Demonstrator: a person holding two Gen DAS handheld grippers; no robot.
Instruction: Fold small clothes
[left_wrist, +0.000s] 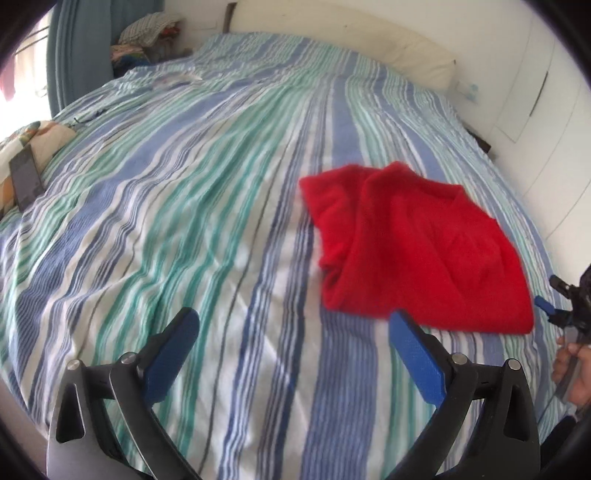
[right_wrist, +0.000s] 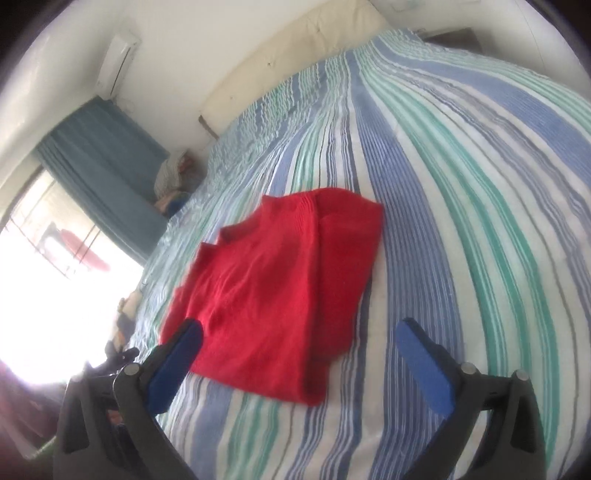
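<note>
Blue pads of my left gripper and right gripper hang spread apart, empty, w/ the red garment lying folded on the striped bedspread just ahead, likely so I can judge the fold. Motion blur hides seams; garment type unclear.

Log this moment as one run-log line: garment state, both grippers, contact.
red garment: partly folded, flat on striped bed cover | left gripper: jaws open, empty | right gripper: jaws open, empty | contact: none visible
</note>
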